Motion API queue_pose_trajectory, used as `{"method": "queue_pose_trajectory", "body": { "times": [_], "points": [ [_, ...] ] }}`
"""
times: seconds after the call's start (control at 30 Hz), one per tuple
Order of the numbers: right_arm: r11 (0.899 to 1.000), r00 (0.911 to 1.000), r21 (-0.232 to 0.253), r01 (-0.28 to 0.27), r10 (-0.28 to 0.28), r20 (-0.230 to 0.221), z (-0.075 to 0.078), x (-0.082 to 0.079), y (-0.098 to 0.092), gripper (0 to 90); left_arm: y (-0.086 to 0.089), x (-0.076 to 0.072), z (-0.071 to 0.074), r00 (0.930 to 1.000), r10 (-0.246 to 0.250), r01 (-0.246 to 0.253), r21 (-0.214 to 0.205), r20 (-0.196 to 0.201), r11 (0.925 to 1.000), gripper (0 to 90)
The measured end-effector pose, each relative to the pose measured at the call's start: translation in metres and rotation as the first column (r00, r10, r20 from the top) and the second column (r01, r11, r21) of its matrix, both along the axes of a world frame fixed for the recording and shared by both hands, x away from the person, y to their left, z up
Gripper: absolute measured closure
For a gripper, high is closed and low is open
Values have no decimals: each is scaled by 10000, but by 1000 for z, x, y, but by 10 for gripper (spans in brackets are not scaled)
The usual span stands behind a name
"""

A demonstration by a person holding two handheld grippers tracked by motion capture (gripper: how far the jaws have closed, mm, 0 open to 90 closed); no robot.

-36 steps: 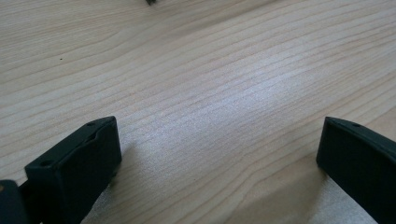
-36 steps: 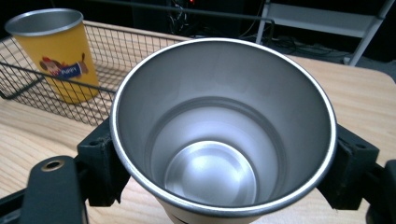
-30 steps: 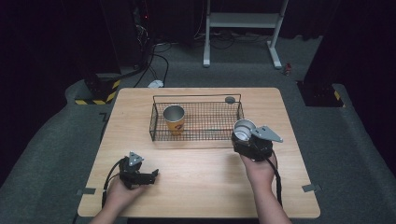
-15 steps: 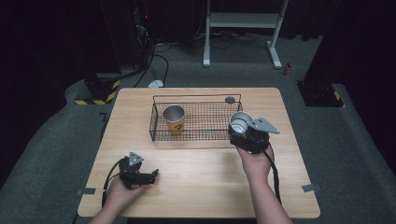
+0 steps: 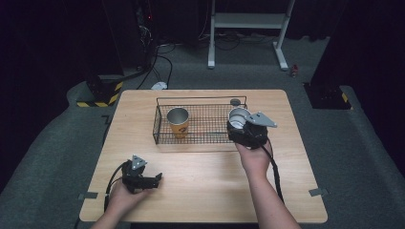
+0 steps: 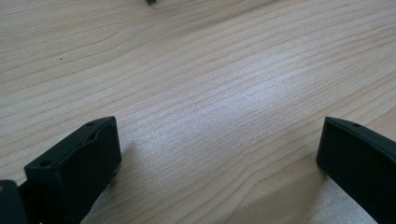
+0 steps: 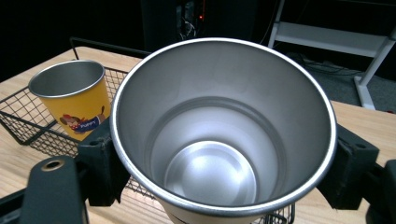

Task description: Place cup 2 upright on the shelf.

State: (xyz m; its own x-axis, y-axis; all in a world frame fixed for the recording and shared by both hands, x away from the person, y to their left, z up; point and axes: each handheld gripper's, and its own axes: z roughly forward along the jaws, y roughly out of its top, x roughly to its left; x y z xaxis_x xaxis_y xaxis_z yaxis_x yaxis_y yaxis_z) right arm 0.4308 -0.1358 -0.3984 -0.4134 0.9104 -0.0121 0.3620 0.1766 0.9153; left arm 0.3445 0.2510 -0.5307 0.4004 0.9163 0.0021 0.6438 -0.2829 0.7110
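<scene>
Your right gripper [image 5: 241, 125] pinches the steel cup [image 7: 224, 135] over the wire basket [image 5: 162, 138] at 3 o'clock of the yellow cup [image 5: 178, 121], while your left gripper [image 5: 154, 179] rests spread on the table [image 5: 215, 191].

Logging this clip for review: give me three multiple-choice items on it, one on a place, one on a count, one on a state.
1. Where does the yellow cup stand?
A. in the left part of the wire basket
B. on the bare table beside the left gripper
C. on the floor

2. How many metal cups are there?
A. one
B. two
C. four

3. What state is the left gripper in?
A. shut on a cup
B. open over the table, holding nothing
C. shut on the basket's rim

Key: 1 A, the high view shows it inside the basket's left end. 2 B, the yellow cup plus the steel cup clamped in the right gripper. 3 B, the left gripper view shows its fingers wide apart with bare wood between.
</scene>
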Motion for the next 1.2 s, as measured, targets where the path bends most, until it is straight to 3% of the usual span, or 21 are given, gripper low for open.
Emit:
{"method": "queue_pose_trajectory", "body": {
  "times": [0.33, 0.83, 1.2],
  "points": [
    [9998, 9999, -139, -144, 144, -46, 2, 17, 17, 184, 0, 0, 0, 10000, 5, -5, -1, -6, 10000, 2],
    [9996, 9991, -210, 190, -198, -373, -3, 47, 30, 184, 0, 0, 0, 10000, 0, 0, 3, 0, 10000, 2],
    [9989, 9965, -338, 325, -350, -758, -18, 70, 39, 184, 0, 0, 0, 10000, -4, 4, 8, 1, 10000, 2]
  ]
}}
